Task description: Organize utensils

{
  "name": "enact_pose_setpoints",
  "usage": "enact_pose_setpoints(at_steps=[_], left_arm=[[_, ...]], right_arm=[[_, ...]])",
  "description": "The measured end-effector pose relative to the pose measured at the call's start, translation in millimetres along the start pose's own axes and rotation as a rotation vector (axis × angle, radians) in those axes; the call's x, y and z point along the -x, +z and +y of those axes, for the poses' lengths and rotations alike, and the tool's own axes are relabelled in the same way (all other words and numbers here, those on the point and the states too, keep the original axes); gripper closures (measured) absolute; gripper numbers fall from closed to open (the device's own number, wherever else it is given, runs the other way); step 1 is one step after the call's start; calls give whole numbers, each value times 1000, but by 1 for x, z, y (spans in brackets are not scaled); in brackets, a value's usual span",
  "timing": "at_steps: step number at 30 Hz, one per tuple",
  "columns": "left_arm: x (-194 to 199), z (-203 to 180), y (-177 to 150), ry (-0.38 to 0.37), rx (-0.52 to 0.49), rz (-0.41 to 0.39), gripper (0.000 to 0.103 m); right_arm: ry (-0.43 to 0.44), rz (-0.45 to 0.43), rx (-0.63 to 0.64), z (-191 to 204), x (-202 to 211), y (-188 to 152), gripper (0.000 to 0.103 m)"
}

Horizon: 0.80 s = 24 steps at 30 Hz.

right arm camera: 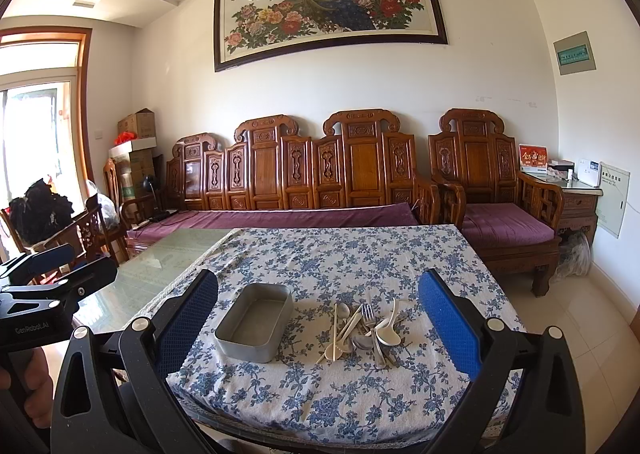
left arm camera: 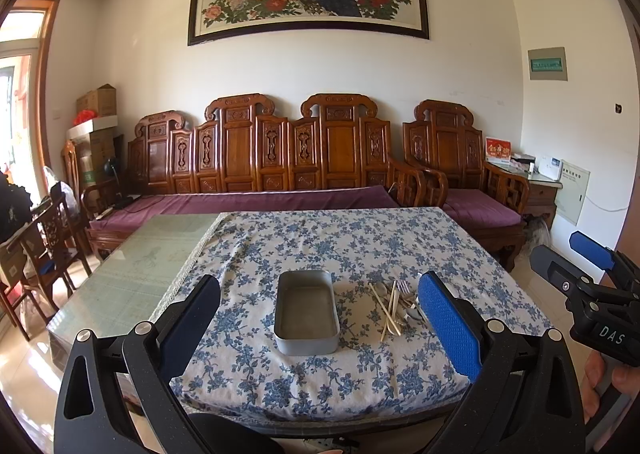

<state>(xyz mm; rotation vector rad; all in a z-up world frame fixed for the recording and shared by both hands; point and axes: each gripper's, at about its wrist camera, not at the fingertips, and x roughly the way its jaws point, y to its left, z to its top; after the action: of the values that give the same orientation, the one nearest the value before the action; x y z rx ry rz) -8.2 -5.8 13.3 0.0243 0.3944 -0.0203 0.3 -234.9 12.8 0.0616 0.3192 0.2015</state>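
Left tool [left arm camera: 320, 318] wide, tin [left arm camera: 306, 312] lengthwise away, utensils [right arm camera: 366, 328] piled beside

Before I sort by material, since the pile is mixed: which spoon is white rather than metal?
The white spoon on the pile's right side, bowl facing up, handle angled up and away. The metal spoons lie grey beside it.

Both wrist views facing the sofa, sharing the table [left arm camera: 360, 246], perhaps level.
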Motion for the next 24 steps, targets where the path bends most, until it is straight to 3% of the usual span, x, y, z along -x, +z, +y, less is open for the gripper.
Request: enact_pose_setpoints(at_steps=[6, 17, 24], left_arm=[[-4, -1, -5, -7, -2, 14, 7], [-54, -4, -23, -50, -28, 127, 7], [-92, -11, -30, -92, -51, 191, 7]], right_arm=[[-1, 13, -1, 0, 0, 2, 3], [0, 64, 8, -18, -34, -17, 3], [1, 137, 6, -40, -80, -35, 17]])
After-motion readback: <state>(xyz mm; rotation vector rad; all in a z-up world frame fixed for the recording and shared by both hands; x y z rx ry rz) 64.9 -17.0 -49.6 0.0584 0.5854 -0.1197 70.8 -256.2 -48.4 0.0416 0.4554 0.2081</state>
